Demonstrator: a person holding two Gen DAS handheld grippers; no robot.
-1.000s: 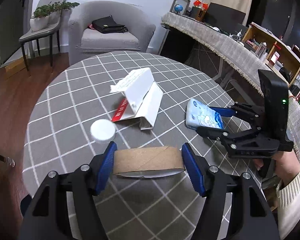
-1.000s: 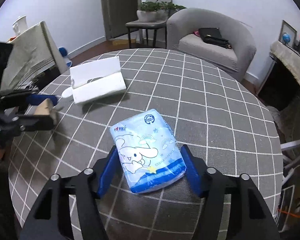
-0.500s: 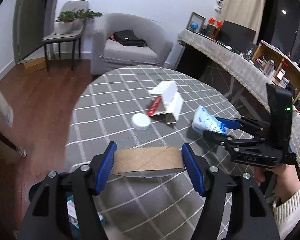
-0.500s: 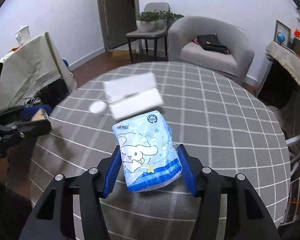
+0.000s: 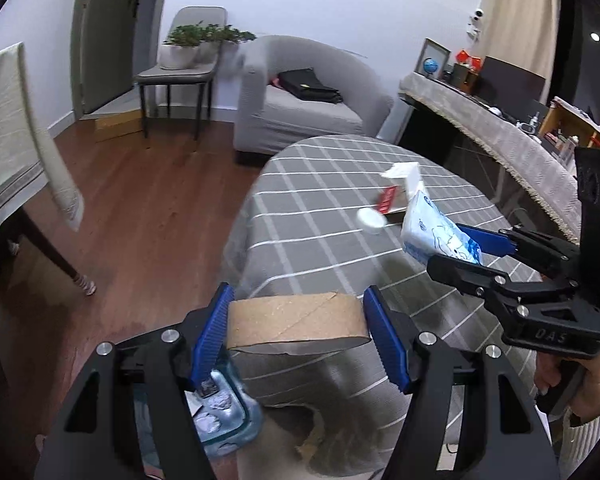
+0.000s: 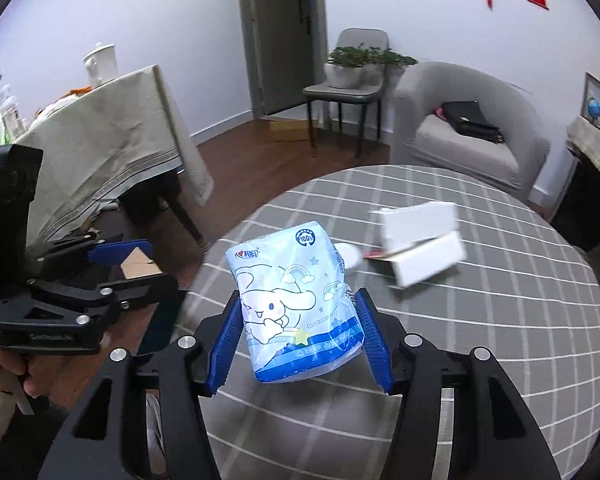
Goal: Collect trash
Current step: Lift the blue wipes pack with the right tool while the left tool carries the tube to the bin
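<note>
Two grippers loaded: left gripper (image 5: 296, 326) clamped across cardboard tube (image 5: 296, 322), held off edge of checked round table (image 5: 320, 208); right gripper (image 6: 300, 334) pinching blue tissue pack (image 6: 296, 304) above tabletop, clear of white box (image 6: 420, 242) and white lid (image 5: 372, 219)

flattened cardboard tube (image 5: 296, 322) held level off the table, blue cartoon tissue pack (image 6: 296, 300) held upright above the tablecloth
</note>
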